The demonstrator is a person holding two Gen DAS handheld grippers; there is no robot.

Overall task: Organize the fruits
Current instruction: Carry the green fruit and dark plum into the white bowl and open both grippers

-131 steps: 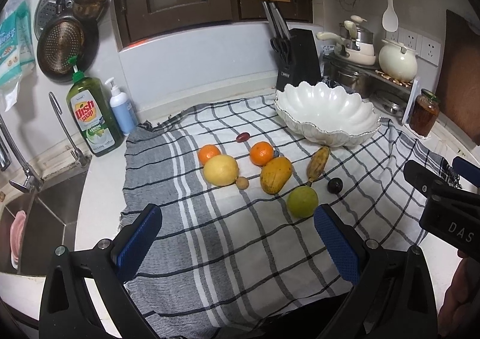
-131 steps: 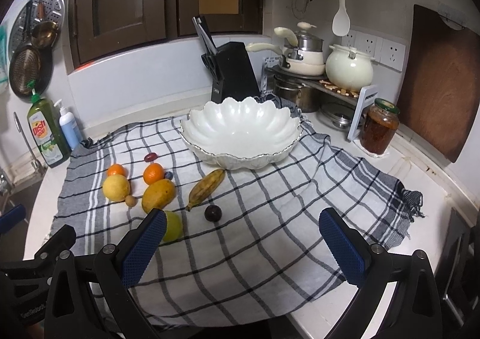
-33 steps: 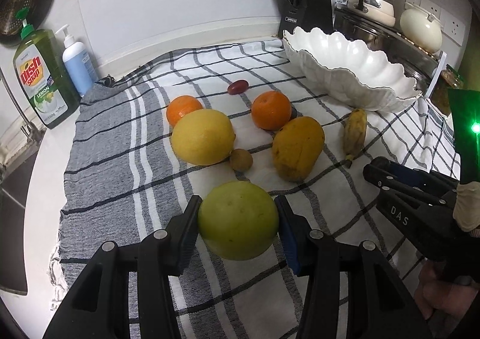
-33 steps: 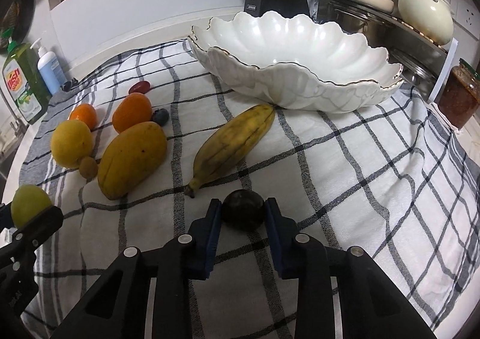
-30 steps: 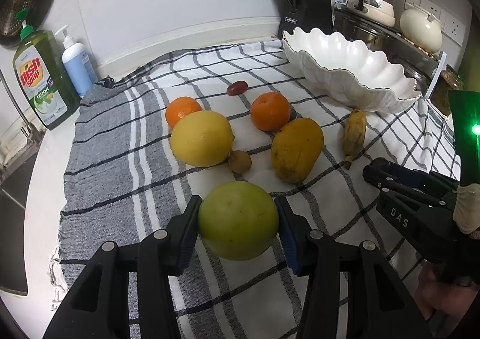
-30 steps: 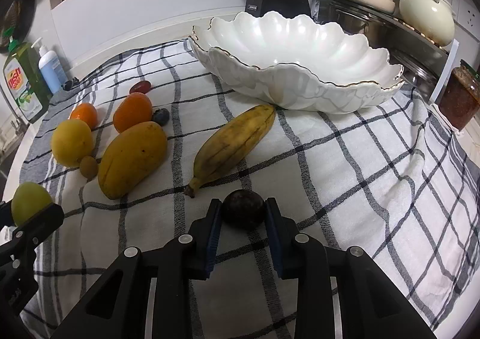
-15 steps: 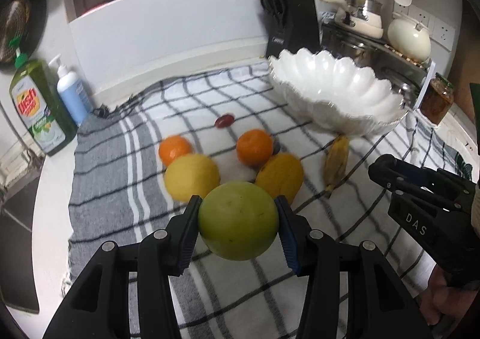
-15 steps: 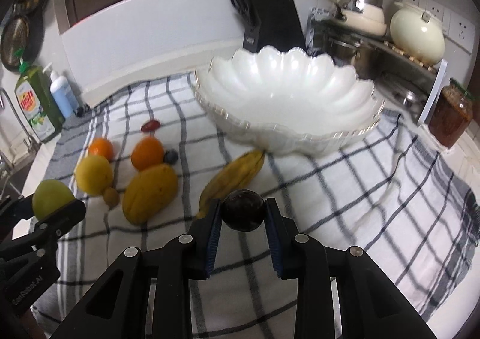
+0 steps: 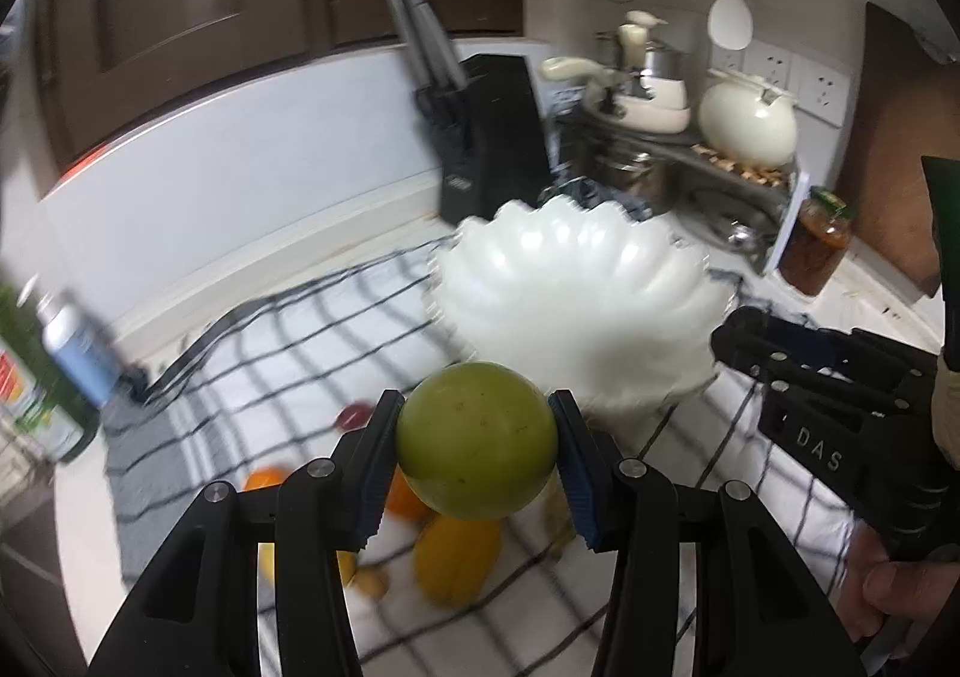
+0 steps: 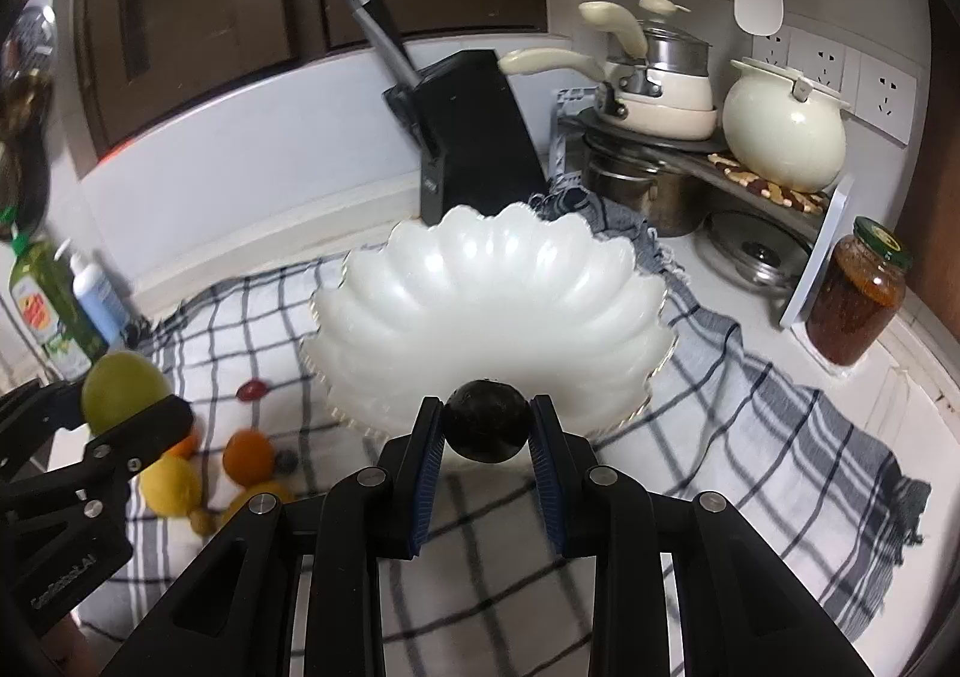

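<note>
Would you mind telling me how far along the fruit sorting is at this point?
Nothing looks finished: the white scalloped bowl holds no fruit. In hand: the left hand-held gripper clamps a round green fruit, and the right hand-held gripper clamps a small dark round fruit, both raised near the bowl. Left on the checked cloth: an orange, a yellow round fruit and others.

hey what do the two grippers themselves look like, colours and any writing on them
Both the left gripper and right gripper are matte black plastic frames with silver screws. Their jaws carry ribbed blue pads. White lettering reading DAS marks the right one's side; the left's side lettering is too small to read.
</note>
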